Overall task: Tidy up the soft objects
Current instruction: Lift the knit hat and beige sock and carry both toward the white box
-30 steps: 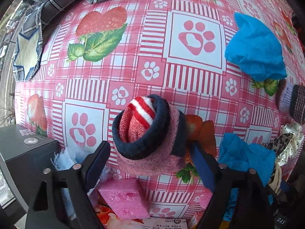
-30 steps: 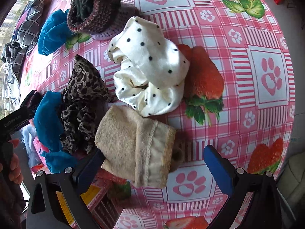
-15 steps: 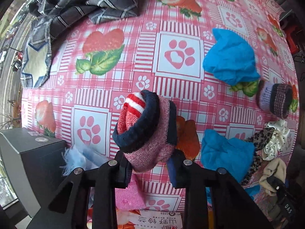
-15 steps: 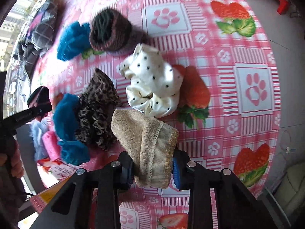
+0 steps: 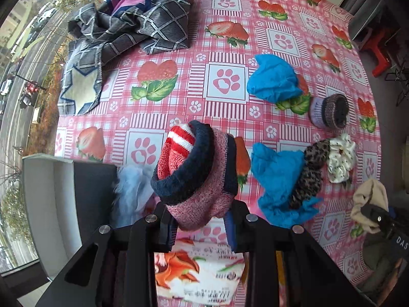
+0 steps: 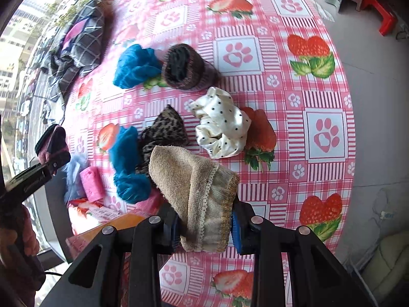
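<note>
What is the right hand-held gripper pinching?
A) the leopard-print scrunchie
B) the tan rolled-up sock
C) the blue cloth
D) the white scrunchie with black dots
B: the right hand-held gripper has its jaws squeezed shut on the tan rolled-up sock, held up off the table, while the dotted scrunchie lies on the tablecloth.

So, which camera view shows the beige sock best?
The right wrist view: the beige sock fills the centre, clamped in the right tongs, with weave and trim clear. The left wrist view shows only a small part of it at the right edge, behind those tongs.
</note>
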The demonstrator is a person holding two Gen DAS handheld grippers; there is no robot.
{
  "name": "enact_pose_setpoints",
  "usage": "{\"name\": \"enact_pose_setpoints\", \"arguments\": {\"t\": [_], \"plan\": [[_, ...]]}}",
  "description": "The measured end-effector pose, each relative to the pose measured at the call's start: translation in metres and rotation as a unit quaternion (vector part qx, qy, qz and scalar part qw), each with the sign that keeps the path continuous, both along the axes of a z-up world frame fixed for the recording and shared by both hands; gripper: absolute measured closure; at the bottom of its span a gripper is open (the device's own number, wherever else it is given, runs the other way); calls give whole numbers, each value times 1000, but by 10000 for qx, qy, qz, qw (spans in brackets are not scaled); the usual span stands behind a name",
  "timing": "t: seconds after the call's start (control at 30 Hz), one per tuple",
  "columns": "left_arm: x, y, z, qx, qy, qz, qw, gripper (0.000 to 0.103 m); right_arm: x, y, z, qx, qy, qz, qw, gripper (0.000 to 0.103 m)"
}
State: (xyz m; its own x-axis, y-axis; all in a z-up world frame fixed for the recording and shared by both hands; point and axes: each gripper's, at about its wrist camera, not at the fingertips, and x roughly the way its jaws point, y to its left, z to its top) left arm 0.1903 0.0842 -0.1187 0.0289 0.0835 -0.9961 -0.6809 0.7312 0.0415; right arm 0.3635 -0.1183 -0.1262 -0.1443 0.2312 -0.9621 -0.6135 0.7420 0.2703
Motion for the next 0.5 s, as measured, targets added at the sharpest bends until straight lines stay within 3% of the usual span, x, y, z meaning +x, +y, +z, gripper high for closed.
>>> {"name": "enact_pose_setpoints", "arguments": {"t": [0.5], "plan": [[-56,-53,49,239,-155,92,9996,70,-21,12,34,183,-116,723,9971,70]]}}
